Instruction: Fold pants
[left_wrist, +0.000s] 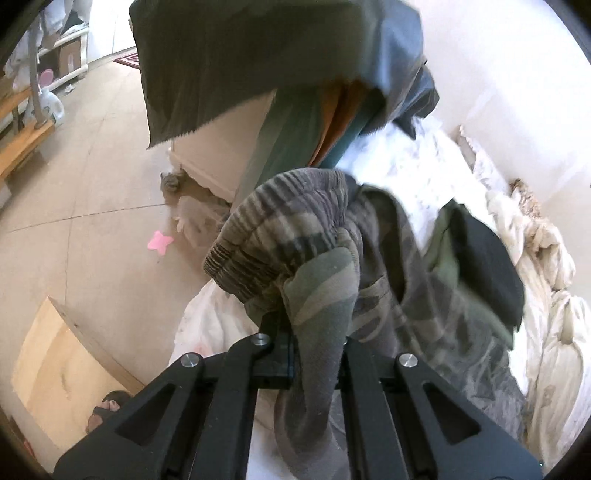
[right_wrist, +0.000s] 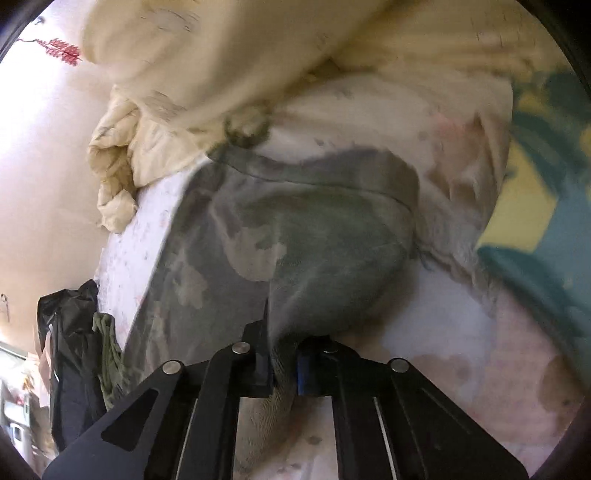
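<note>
Camouflage pants (left_wrist: 332, 266) in green, grey and brown lie over a white bed sheet. In the left wrist view my left gripper (left_wrist: 314, 347) is shut on a bunched fold of them, just below the ribbed cuff (left_wrist: 273, 236). In the right wrist view the same pants (right_wrist: 295, 236) spread out ahead, and my right gripper (right_wrist: 282, 354) is shut on a pinched edge of the fabric. The fingertips of both grippers are hidden by the cloth.
A stack of folded clothes (left_wrist: 295, 74) hangs over the bed's far end. A cream duvet (right_wrist: 155, 122) is bunched by the wall. A yellow and teal cloth (right_wrist: 546, 206) lies at the right. Dark clothes (right_wrist: 74, 350) lie at the left. A cardboard box (left_wrist: 62, 369) stands on the tiled floor.
</note>
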